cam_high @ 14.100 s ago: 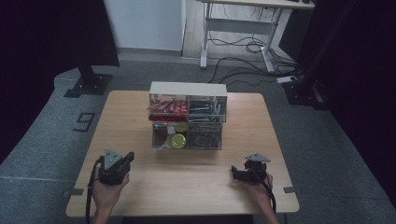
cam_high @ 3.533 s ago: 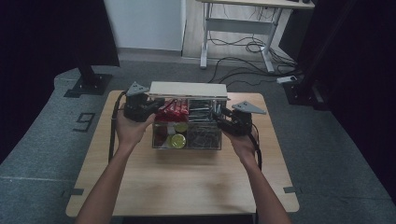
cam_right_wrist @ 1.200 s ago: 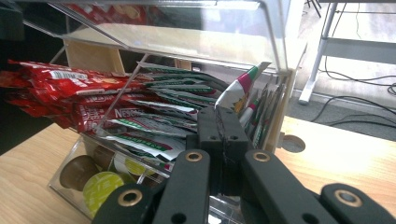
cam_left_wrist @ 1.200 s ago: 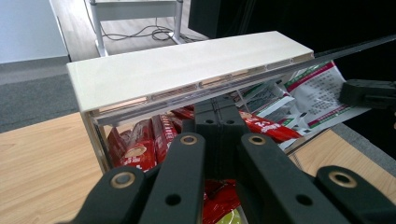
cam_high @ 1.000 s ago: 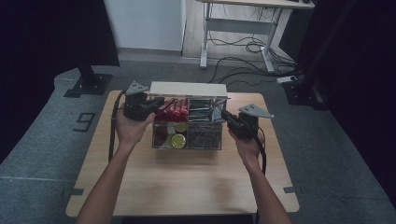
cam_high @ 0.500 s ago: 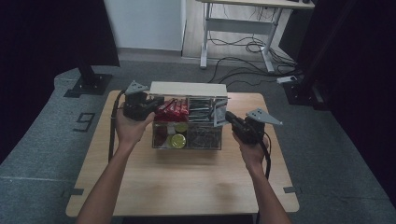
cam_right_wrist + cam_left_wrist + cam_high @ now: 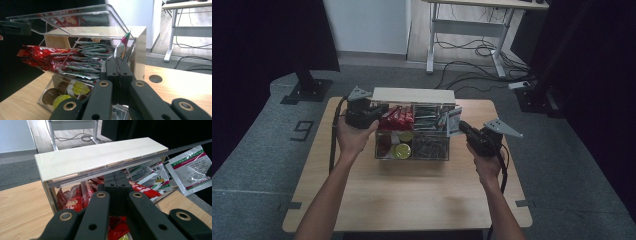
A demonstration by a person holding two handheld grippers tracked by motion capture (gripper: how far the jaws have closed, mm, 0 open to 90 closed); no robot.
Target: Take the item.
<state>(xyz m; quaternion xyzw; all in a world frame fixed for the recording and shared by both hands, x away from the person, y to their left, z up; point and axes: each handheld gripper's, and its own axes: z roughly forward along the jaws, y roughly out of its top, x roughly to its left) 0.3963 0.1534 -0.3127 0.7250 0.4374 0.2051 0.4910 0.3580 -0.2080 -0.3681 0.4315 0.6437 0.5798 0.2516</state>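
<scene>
Starting at the left end of the organiser, the left claw (image 7: 380,108) has its jaws together and its tip is right at the edge of the clear lid (image 7: 75,20). That flap is tilted up off the compartments. It looks propped from underneath so the box stays accessible, but I can't tell if the edge is actually pinched.

The clear organiser (image 7: 412,156) sits at the middle of the far edge of the surface (image 7: 412,200), with a pale top panel (image 7: 100,157) along its back. In the upper tier, red stick packs (image 7: 396,116) are stacked on the left and white sachets are fanned beside them. Round capsules (image 7: 402,150) lie in the lower tray at the front. Everything is sorted by kind, which is why the lid has to be up for one item to come out.

Off the organiser's right end is the sachet (image 7: 190,168), white with green and red bands. It hangs in the air above the surface, just beside the box and clear of it. The right claw (image 7: 462,126) is clamped on its edge, gripping the thin seam so the flat packet doesn't slip. My read is that this is a one-packet transfer, with one hand holding the lid open and the other carrying the packet.
</scene>
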